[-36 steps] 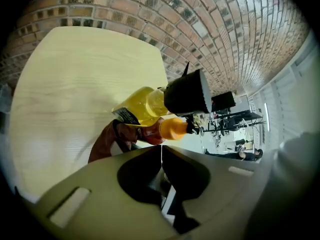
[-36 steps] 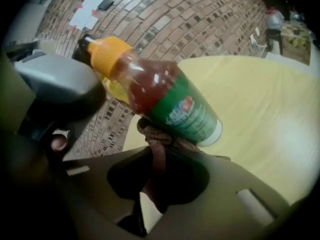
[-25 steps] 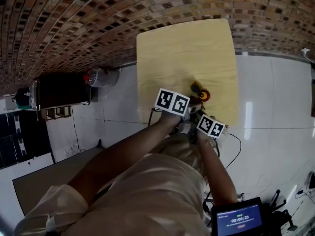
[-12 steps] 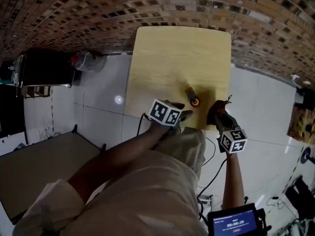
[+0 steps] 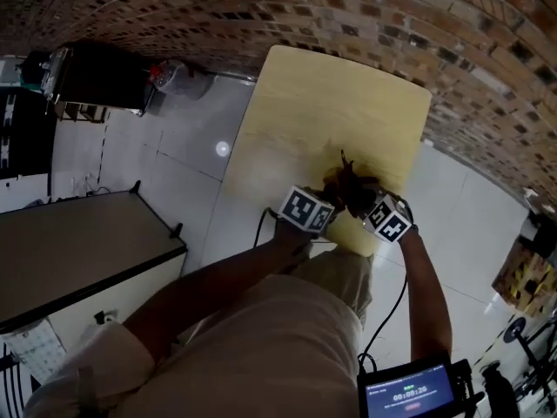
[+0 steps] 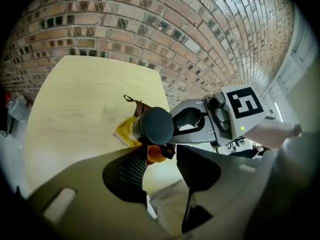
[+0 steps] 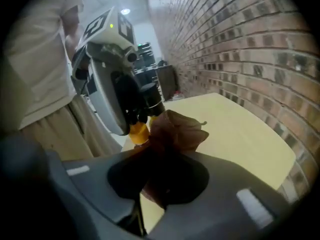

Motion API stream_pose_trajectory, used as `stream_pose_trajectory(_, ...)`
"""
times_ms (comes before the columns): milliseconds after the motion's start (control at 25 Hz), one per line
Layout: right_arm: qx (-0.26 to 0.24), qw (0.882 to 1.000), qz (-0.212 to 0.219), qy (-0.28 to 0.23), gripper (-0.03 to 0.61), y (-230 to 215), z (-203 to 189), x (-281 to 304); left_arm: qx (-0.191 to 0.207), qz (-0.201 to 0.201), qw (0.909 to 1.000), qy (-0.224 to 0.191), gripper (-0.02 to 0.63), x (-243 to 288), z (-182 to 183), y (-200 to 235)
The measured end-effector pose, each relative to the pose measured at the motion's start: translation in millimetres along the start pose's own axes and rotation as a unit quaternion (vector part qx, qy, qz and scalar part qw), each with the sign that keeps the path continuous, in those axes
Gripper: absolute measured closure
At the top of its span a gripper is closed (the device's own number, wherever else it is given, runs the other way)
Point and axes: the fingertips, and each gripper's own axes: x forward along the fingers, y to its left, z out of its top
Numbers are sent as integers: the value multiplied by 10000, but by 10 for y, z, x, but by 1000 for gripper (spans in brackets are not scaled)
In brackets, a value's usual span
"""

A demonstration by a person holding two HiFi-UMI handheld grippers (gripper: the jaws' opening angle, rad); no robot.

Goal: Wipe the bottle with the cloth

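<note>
A small bottle (image 6: 156,125) with a dark round end, a yellow label and an orange part sits at the near edge of the yellow table (image 5: 331,103). My left gripper (image 6: 162,161) has just been opening. Its jaws stand apart with the bottle's orange part between the tips, and I see no firm press. My right gripper (image 7: 165,169) is shut on a crumpled brown cloth (image 7: 175,131), which lies against the bottle (image 7: 139,132). In the head view the cloth (image 5: 346,179) hides the bottle, and the left gripper (image 5: 329,197) and right gripper (image 5: 359,194) meet at it.
A brick wall (image 5: 261,7) runs behind the table. White tiled floor (image 5: 174,129) surrounds it. A black cabinet (image 5: 96,77) stands far left and a grey panel (image 5: 78,251) lies near left. A screen (image 5: 409,394) and cables sit beside the person's legs.
The right gripper has swung in from the table's right side with the cloth, rolled over, and brought the cloth onto the bottle. The left gripper has moved up to the bottle.
</note>
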Motion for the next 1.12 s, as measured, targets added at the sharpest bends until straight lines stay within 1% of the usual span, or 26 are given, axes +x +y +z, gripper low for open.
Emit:
stream_pose_trajectory(80,-347,9986,354,160,517,1,-47,62,-37,162,9999,32,439,15,3,18)
stream_pose_trajectory(160,-533,9964,635,193,517,-9,-61,113,5,278,9995,153,443,8,-43,29)
stream_pose_trajectory(240,-837,9926,799,378,517,-102,-84,169,142,418,9986,303,446,-3,-56,69)
stream_pose_trajectory(360,-1362,9830,1031,677,517,-207,-118,333,298,515,9970,487,451,-3,-32,103)
stream_pose_trajectory(440,-1455,9781,1233,830,517,-212,-183,440,287,526,9968,521,453,13,-25,96)
stream_pose_trajectory(560,-1319,9759,1357,1083,517,-303,-282,588,126,413,9985,322,454,4,74,92)
stream_pose_trajectory(640,-984,9808,1304,1061,517,-341,-328,646,46,396,9988,287,449,-9,71,104)
stream_pose_trajectory(680,-700,9855,1221,949,517,-367,-333,638,39,404,9987,320,446,-6,44,102)
stream_pose_trajectory(760,25,9945,890,556,517,-483,-296,541,65,398,9984,400,416,13,-15,76)
stream_pose_trajectory(800,412,9964,674,317,517,-559,-261,459,80,397,9984,405,404,18,-34,66)
stream_pose_trajectory(840,793,9958,453,68,517,-632,-224,359,78,398,9984,398,383,16,-55,59)
stream_pose_trajectory(880,1154,9929,244,-182,517,-693,-197,247,51,387,9984,399,361,9,-89,49)
stream_pose_trajectory(960,1771,9820,-104,-644,517,-754,-167,-6,-32,352,9986,397,330,-29,-178,27)
stream_pose_trajectory(1120,2611,9527,-686,-1394,517,-702,-99,-559,-63,348,9991,229,305,-203,-347,102)
